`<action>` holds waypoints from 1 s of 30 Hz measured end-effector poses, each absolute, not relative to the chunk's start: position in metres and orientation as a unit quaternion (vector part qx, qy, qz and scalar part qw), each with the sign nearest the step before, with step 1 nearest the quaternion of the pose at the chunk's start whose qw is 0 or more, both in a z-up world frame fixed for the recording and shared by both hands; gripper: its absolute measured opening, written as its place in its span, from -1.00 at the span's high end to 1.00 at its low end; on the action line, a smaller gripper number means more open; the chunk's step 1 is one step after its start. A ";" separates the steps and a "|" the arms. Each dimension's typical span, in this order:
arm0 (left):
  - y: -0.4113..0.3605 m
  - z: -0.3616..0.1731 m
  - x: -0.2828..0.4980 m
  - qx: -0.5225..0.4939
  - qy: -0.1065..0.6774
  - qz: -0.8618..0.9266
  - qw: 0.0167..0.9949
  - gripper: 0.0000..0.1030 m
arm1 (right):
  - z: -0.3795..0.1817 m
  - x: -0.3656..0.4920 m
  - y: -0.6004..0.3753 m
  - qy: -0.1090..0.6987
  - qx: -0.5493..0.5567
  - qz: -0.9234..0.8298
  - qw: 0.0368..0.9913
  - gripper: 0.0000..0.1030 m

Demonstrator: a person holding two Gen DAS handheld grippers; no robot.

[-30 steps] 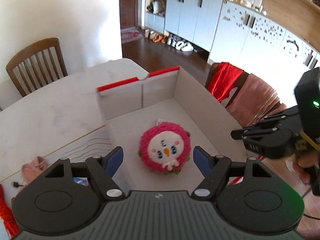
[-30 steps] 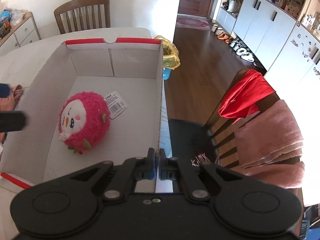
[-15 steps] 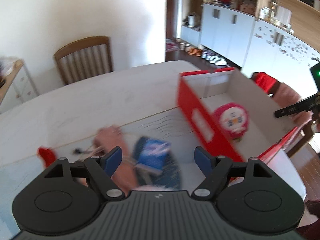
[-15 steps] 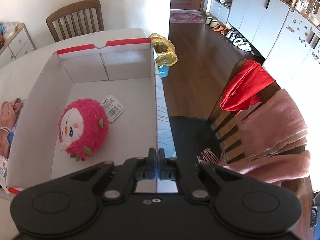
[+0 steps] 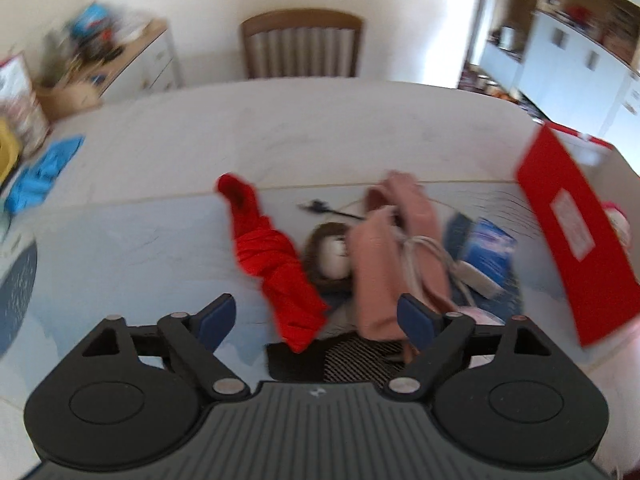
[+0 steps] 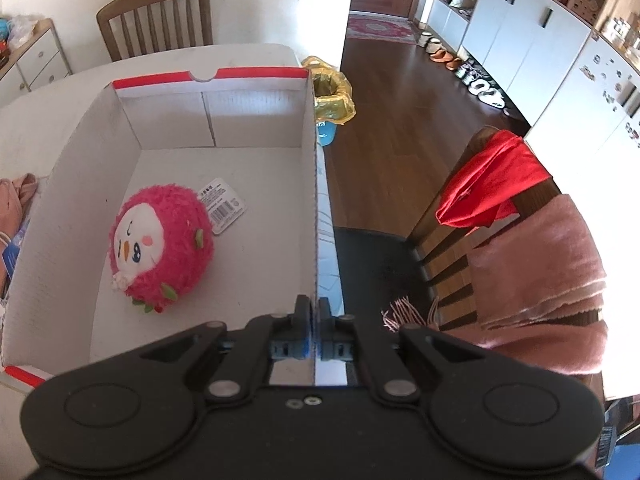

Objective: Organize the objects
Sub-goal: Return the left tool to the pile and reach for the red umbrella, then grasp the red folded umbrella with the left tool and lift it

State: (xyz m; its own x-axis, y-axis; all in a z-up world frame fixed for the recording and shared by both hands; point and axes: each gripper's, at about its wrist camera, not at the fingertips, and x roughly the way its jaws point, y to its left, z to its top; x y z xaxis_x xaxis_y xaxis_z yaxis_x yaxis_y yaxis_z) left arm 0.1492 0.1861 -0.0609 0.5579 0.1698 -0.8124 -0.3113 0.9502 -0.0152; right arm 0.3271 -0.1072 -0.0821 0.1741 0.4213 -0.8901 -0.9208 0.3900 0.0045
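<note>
Left wrist view: left claw [image 5: 316,318] opening, empty, over red cloth [image 5: 272,260] and pink cloth [image 5: 394,264] on the table [image 5: 280,120]; right claw [image 6: 314,322] clenched on box [image 6: 312,200] wall, plush [image 6: 160,248] inside

A pink plush toy [image 6: 160,248] lies inside the open cardboard box [image 6: 80,152] — tag attached. Beside the box, a red cloth [image 5: 272,264] and pink cloth [image 5: 384,256] lie heaped.

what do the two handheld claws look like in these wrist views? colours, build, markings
Both match. The left claw has a black plastic body: ribbed grey-black centre plate, two round housings with disc insets, angular linkage arms on silver pivot pins, and blue pads on the fingertips. The right claw has the same black body, silver pins and blue pads. No cables, hands or sleeves visible.
</note>
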 end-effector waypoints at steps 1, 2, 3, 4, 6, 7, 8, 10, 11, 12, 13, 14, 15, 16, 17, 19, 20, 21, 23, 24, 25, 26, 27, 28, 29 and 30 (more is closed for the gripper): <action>0.193 -0.065 0.153 -0.091 0.453 0.145 0.875 -0.75 | -0.082 0.328 -0.106 0.435 -0.289 0.474 0.709 0.95; 0.202 -0.069 0.158 -0.105 0.454 0.152 0.872 -0.76 | -0.082 0.328 -0.106 0.433 -0.292 0.477 0.707 0.95; 0.207 -0.072 0.160 -0.116 0.455 0.161 0.868 -0.86 | -0.082 0.329 -0.104 0.431 -0.295 0.480 0.705 0.95; 0.216 -0.076 0.166 -0.130 0.454 0.172 0.864 -0.93 | -0.083 0.330 -0.104 0.430 -0.297 0.481 0.704 0.95; 0.225 -0.084 0.175 -0.147 0.449 0.193 0.860 -0.99 | -0.083 0.333 -0.103 0.432 -0.295 0.482 0.703 0.95; 0.231 -0.087 0.180 -0.154 0.450 0.203 0.856 -0.99 | -0.083 0.334 -0.102 0.432 -0.295 0.483 0.702 0.95; 0.236 -0.091 0.186 -0.158 0.451 0.211 0.853 -1.00 | -0.084 0.335 -0.102 0.432 -0.296 0.485 0.701 0.95; 0.245 -0.099 0.199 -0.164 0.459 0.225 0.844 -1.00 | -0.085 0.336 -0.101 0.433 -0.297 0.486 0.699 0.95; 0.250 -0.103 0.203 -0.166 0.463 0.231 0.839 -0.99 | -0.085 0.336 -0.101 0.433 -0.298 0.486 0.699 0.95; 0.255 -0.107 0.207 -0.167 0.467 0.237 0.835 -0.99 | -0.084 0.336 -0.100 0.432 -0.299 0.487 0.698 0.95; 0.259 -0.111 0.210 -0.170 0.471 0.244 0.831 -0.99 | -0.084 0.337 -0.100 0.432 -0.299 0.487 0.698 0.95; 0.263 -0.115 0.213 -0.174 0.475 0.245 0.827 -0.99 | -0.084 0.337 -0.100 0.432 -0.298 0.487 0.697 0.95; 0.266 -0.119 0.215 -0.176 0.480 0.248 0.823 -0.99 | -0.084 0.336 -0.100 0.432 -0.299 0.488 0.697 0.95; 0.268 -0.123 0.218 -0.178 0.486 0.252 0.817 -0.99 | -0.084 0.336 -0.100 0.432 -0.299 0.488 0.697 0.95; 0.271 -0.125 0.220 -0.180 0.490 0.253 0.815 -0.99 | -0.084 0.337 -0.100 0.432 -0.299 0.488 0.697 0.95; 0.273 -0.131 0.222 -0.180 0.497 0.251 0.811 -0.99 | -0.085 0.337 -0.099 0.432 -0.299 0.489 0.696 0.95; 0.273 -0.134 0.222 -0.177 0.500 0.252 0.809 -0.99 | -0.085 0.337 -0.099 0.433 -0.298 0.489 0.696 0.95; 0.273 -0.137 0.223 -0.173 0.503 0.254 0.808 -0.99 | -0.085 0.337 -0.099 0.432 -0.298 0.490 0.696 0.95; 0.275 -0.142 0.224 -0.166 0.507 0.256 0.806 -0.99 | -0.085 0.337 -0.099 0.432 -0.299 0.491 0.695 0.95; 0.275 -0.143 0.224 -0.164 0.507 0.257 0.806 -0.99 | -0.085 0.337 -0.099 0.432 -0.299 0.491 0.695 0.95; 0.276 -0.144 0.224 -0.165 0.507 0.256 0.806 -0.98 | -0.085 0.337 -0.099 0.432 -0.299 0.491 0.695 0.95; 0.276 -0.144 0.224 -0.167 0.507 0.255 0.807 -0.97 | -0.085 0.337 -0.099 0.431 -0.299 0.492 0.695 0.95; 0.276 -0.144 0.224 -0.167 0.506 0.255 0.807 -0.95 | -0.085 0.337 -0.099 0.432 -0.299 0.492 0.695 0.95; 0.275 -0.144 0.224 -0.165 0.504 0.254 0.809 -0.90 | -0.086 0.338 -0.100 0.431 -0.298 0.492 0.695 0.95; 0.275 -0.144 0.224 -0.164 0.503 0.251 0.811 -0.75 | -0.086 0.338 -0.099 0.431 -0.299 0.493 0.695 0.95; 0.275 -0.143 0.224 -0.163 0.502 0.247 0.812 -0.58 | -0.086 0.337 -0.100 0.430 -0.299 0.493 0.695 0.95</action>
State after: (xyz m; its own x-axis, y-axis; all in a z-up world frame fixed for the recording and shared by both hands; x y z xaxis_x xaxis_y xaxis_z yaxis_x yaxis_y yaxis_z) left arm 0.2240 0.2747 -0.1435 0.3732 0.2380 -0.8967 -0.5654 0.8247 -0.0165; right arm 0.3372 -0.0995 -0.0859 0.1438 0.4278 -0.8924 -0.9420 0.3354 0.0090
